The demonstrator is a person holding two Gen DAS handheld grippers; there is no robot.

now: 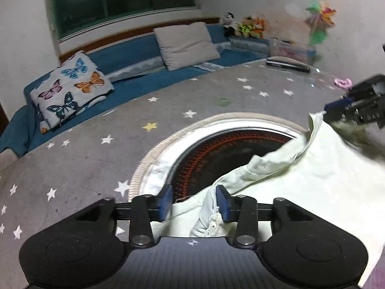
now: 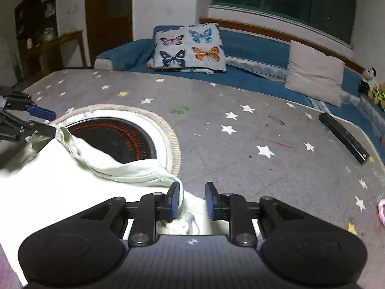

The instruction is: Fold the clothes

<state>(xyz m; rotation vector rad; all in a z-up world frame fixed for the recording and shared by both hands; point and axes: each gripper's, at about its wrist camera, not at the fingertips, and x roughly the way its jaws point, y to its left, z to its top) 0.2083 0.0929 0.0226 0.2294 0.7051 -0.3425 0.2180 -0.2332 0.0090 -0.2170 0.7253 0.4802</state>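
Observation:
A pale cream garment (image 1: 312, 183) lies on a grey star-patterned table (image 1: 96, 130) and partly covers a round black-and-orange disc (image 1: 231, 154) set into it. My left gripper (image 1: 194, 202) is open, with a bunched edge of the cloth between its blue pads and a frilled bit against the right pad. My right gripper (image 2: 192, 200) is open too, and the cloth's folded edge (image 2: 168, 178) lies against its left pad. Each gripper shows in the other's view at the garment's far corner: the right gripper (image 1: 336, 110) and the left gripper (image 2: 48, 120).
A blue sofa (image 2: 252, 48) runs behind the table with a butterfly cushion (image 2: 190, 45) and a grey cushion (image 2: 315, 72). A black flat bar (image 2: 344, 137) lies near the table's far right edge. Plush toys (image 1: 243, 25) sit in the corner. A pink item (image 1: 343, 83) lies on the table.

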